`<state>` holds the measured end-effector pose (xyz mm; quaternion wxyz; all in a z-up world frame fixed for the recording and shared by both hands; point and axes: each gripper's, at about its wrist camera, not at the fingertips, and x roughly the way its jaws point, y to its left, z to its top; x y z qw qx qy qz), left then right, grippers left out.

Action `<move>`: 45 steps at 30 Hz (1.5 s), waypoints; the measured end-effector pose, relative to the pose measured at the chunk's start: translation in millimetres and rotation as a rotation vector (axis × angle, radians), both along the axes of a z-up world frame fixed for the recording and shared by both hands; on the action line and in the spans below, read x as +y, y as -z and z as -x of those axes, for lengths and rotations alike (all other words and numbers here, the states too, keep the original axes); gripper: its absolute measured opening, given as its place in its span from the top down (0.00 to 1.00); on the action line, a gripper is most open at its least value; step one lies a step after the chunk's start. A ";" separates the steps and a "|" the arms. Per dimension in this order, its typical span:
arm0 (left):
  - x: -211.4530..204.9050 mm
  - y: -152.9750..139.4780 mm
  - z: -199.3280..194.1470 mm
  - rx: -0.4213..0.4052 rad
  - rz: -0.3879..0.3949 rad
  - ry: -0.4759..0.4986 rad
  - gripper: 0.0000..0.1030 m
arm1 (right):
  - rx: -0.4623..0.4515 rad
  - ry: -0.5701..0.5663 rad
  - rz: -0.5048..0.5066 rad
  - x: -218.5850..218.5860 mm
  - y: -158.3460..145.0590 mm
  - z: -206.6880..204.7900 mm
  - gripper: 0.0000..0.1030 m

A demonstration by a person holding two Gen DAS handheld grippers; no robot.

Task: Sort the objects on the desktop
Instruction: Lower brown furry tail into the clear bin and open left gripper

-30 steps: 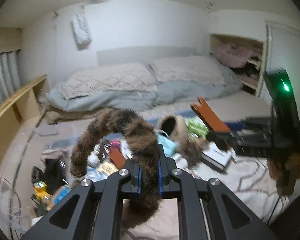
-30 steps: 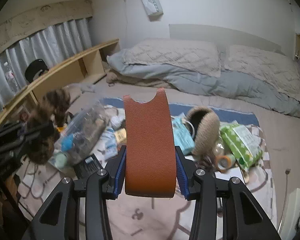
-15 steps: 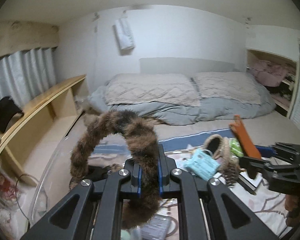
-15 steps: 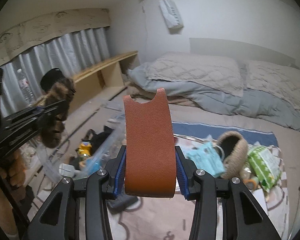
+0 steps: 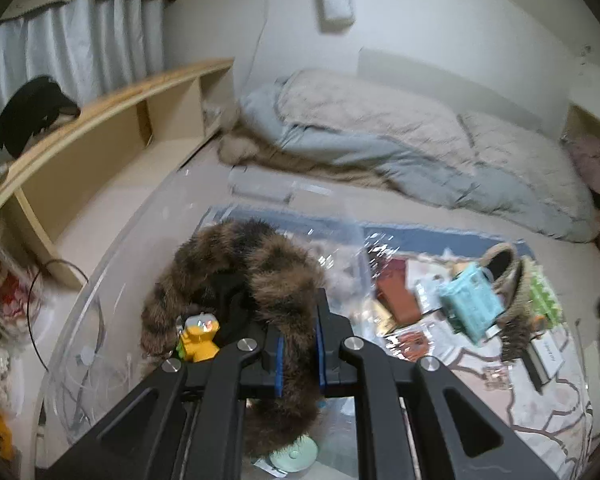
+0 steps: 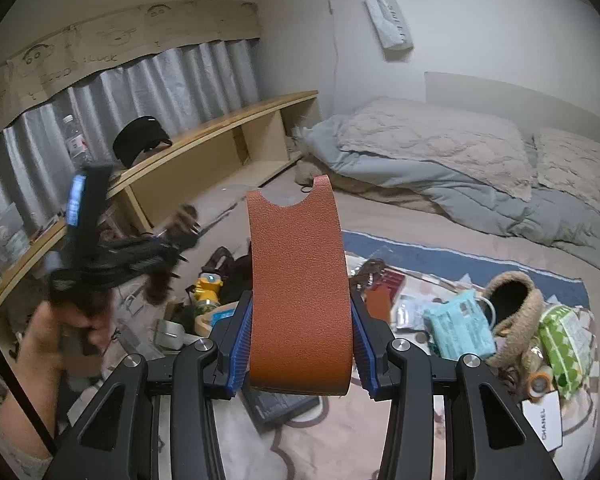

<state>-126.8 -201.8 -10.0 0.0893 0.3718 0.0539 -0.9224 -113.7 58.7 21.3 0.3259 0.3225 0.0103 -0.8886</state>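
Above a clear plastic bin on the floor, in the left wrist view, the left hand-held gripper is clamped tight on a brown furry headband, whose arch curls forward over a yellow toy and dark cloth inside the bin. By the look of it the band is light, soft outside and springy within; the fur compresses, so the pinch across the band itself is the sound hold.

Over the patterned rug, in the right wrist view, the right hand-held gripper has its jaws pressed on both edges of an orange leather sleeve standing upright. It seems light, stiffish but bendable and rather smooth, so gripping the edges low down suits it. At the rug's right edge lie a blue tissue pack and a woven pouch.
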 end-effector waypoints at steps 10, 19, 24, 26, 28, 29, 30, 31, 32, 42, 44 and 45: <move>4.6 37.9 33.8 -0.099 -0.015 -0.022 0.88 | -0.009 -0.062 0.027 -24.2 -4.3 -2.9 0.56; 12.2 49.3 49.1 -0.137 -0.021 -0.042 0.69 | -0.033 -0.052 0.048 -25.7 -3.5 4.5 0.56; 12.4 48.5 45.6 -0.115 -0.002 -0.063 0.28 | -0.043 -0.055 0.042 -28.7 -0.4 7.0 0.56; 11.7 47.3 42.5 -0.111 -0.012 -0.059 0.28 | -0.049 -0.055 0.040 -30.0 1.2 7.9 0.56; 11.3 46.3 39.1 -0.108 -0.013 -0.061 0.28 | -0.054 -0.055 0.040 -31.1 2.8 8.7 0.56; 11.0 45.7 36.3 -0.104 -0.010 -0.063 0.28 | -0.057 -0.056 0.040 -32.2 3.4 8.9 0.56; 11.0 45.0 34.5 -0.101 -0.009 -0.064 0.28 | -0.059 -0.058 0.041 -33.5 3.8 8.8 0.56; 10.4 44.0 30.9 -0.096 -0.008 -0.065 0.28 | -0.060 -0.058 0.041 -33.8 4.3 8.5 0.56; 10.1 43.0 28.9 -0.093 -0.006 -0.067 0.28 | -0.060 -0.060 0.040 -35.5 4.7 8.0 0.56; -14.3 19.3 -13.9 -0.009 0.017 -0.105 0.28 | -0.076 -0.075 0.004 -56.4 17.2 5.6 0.56; -24.6 13.3 -24.3 0.019 0.038 -0.130 0.28 | -0.080 -0.079 -0.007 -63.5 20.5 6.1 0.56; -29.0 11.1 -29.3 0.030 0.045 -0.140 0.28 | -0.084 -0.084 -0.011 -66.7 22.6 6.5 0.56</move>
